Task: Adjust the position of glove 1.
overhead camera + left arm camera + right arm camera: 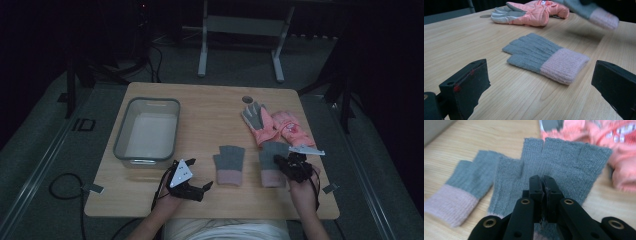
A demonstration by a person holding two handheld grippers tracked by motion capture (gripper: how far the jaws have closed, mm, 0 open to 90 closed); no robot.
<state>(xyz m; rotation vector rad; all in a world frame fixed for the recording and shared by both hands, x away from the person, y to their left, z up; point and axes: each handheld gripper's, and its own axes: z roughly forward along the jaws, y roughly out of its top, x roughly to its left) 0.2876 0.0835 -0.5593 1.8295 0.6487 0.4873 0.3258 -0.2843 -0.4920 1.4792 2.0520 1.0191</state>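
Two grey knit fingerless gloves with pink cuffs are near the table's front edge. The left one [229, 162] [544, 56] [464, 190] lies flat. My right gripper [281, 162] [543, 181] is shut on the right one [272, 150] [564, 157], pinching the knit just above the cuff. In the left gripper view that glove [596, 13] hangs blurred above the wood. My left gripper [200, 174] [540, 72] sits open to the left of the flat glove, jaws wide apart and nothing between them.
A pair of pink padded gloves [277, 127] [531, 13] [621, 142] lies behind the grey ones at the right. A clear plastic bin [120, 135] stands at the table's left side. A round hole [248, 99] marks the wooden table [210, 115] near its back edge.
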